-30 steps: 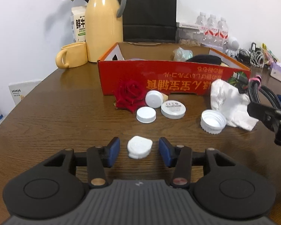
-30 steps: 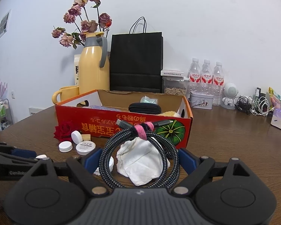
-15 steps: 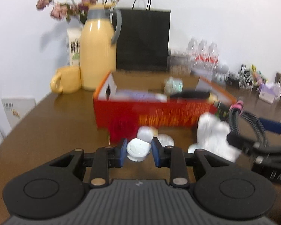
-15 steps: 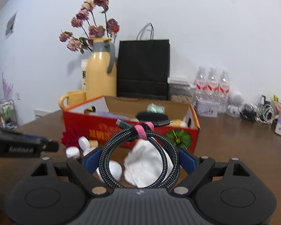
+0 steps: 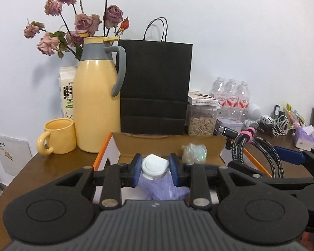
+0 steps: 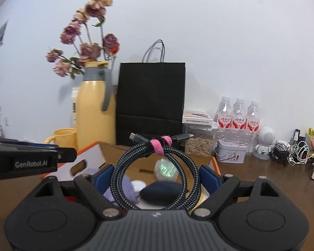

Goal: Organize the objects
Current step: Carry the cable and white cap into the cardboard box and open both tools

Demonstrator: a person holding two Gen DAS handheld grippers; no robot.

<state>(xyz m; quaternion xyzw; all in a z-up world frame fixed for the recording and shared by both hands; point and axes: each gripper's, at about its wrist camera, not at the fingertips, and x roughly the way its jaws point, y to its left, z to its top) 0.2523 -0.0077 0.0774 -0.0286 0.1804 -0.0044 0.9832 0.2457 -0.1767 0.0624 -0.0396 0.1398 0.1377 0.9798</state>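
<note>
- My left claw (image 5: 155, 172) pinches a white cap (image 5: 155, 166), held above the box (image 5: 115, 146).
- My right claw (image 6: 155, 175) grips a coiled cable (image 6: 157, 167) over that box.
- I should lower both inside before letting go, clear of the walls.

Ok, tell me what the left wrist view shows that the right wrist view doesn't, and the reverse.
Only the left wrist view shows the left gripper clamped on the small white case, and the white panel against the wall. Only the right wrist view shows the right gripper holding the coiled braided cable from behind, plus the dark pouch inside the cardboard box. Both show the yellow jug, yellow mug, black paper bag and water bottles, with both loads above the box.
</note>
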